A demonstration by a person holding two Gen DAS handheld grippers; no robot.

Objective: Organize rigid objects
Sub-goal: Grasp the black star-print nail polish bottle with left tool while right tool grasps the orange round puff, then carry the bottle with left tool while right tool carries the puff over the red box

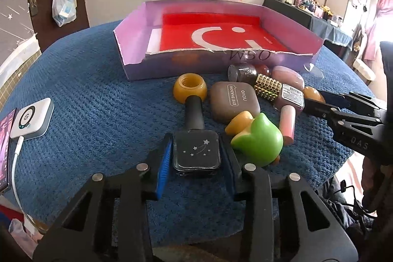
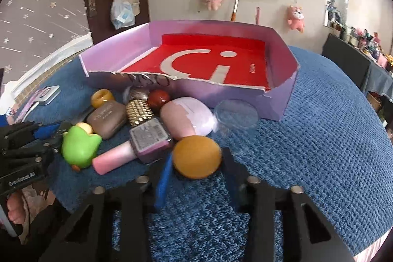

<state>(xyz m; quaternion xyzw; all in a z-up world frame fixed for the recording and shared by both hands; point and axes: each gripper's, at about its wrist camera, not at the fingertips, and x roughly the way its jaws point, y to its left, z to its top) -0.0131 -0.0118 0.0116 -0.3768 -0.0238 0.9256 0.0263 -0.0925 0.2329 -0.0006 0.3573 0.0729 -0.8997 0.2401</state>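
Cosmetic bits and small toys lie bunched on the blue towel-covered bench, just in front of the torn front wall of a lilac box with a red liner; the box holds none of them yet, so sorting looks barely begun. Left gripper has its fingers pinching the square body of a black nail polish bottle from both sides, cap pointing away toward an amber jar it nearly touches; gripping the flat faces probably keeps the bottle from twisting when lifted. Right gripper has its fingers closed on an orange ball at the near right edge of the pile, an easy pick since nothing crowds its outer side. Both items appear to rest on the towel, not raised. A green frog toy sits just beside the black bottle, touching or nearly touching the left gripper's right finger, so it may get nudged on lift. A pink nail polish bottle lies on its side just left of the ball, close enough to be disturbed. Brown eyeshadow case, gold studded cap, dark red ball, pink soap-like lump and a clear lid crowd against the box front. Next job, likely: carry both grabs over the low torn wall.
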